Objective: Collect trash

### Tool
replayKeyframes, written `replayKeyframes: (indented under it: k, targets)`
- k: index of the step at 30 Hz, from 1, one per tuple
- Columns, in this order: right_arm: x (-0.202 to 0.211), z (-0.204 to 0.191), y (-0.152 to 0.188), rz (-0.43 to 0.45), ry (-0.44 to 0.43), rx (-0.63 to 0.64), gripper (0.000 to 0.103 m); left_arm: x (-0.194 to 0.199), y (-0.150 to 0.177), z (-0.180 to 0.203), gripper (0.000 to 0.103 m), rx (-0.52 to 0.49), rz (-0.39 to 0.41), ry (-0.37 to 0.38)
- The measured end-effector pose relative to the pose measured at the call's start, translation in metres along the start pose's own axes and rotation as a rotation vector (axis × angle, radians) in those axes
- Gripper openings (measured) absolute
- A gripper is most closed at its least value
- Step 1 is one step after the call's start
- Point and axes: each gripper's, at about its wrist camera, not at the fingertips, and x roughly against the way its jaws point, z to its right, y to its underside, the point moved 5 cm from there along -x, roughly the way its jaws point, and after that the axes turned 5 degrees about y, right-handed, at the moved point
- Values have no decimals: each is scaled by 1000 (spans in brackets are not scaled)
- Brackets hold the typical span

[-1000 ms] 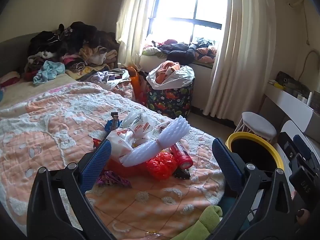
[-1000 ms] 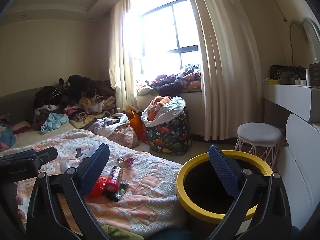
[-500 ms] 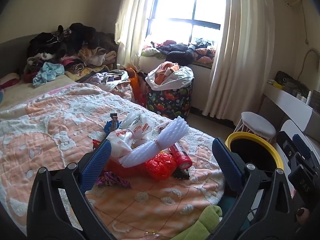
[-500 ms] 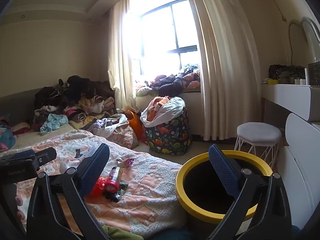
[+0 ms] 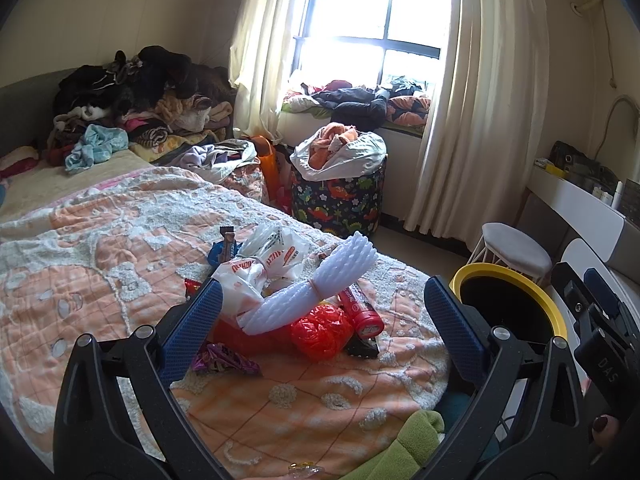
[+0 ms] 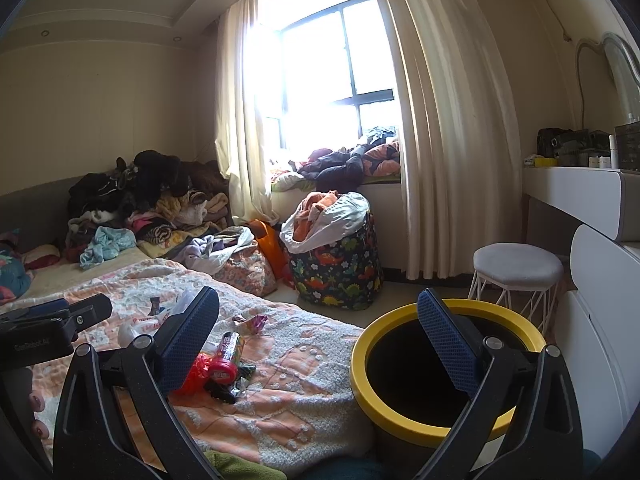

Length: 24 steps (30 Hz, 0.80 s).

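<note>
Both tools empty, jaws apart: left tool [image 5: 320, 316] aimed at the trash pile [image 5: 296, 292] on the bed [image 5: 100, 240], presumably to grasp. Right tool [image 6: 318, 336] hovers by the yellow-rimmed bin [image 6: 448, 368] at 3 o'clock of pile.

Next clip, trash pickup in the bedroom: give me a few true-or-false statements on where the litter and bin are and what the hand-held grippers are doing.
1. The left hand-held gripper is open and holds nothing. True.
2. The white foam sleeve already lies inside the bin. False: it rests on the litter pile on the bed cover.
3. The bin with the yellow rim stands on the floor beside the bed. True.
4. The right hand-held gripper is shut on the red tube. False: it is open and empty; the red tube lies on the bed.
5. The red plastic bag lies on the stool. False: it is in the pile on the bed; the stool top is bare.
</note>
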Motion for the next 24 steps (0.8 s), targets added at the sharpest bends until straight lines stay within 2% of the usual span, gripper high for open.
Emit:
replayKeyframes:
  k: [24]
  targets:
    - [0,1,-1,-2,0,-1,97,0,0,0,93,-1,0,1]
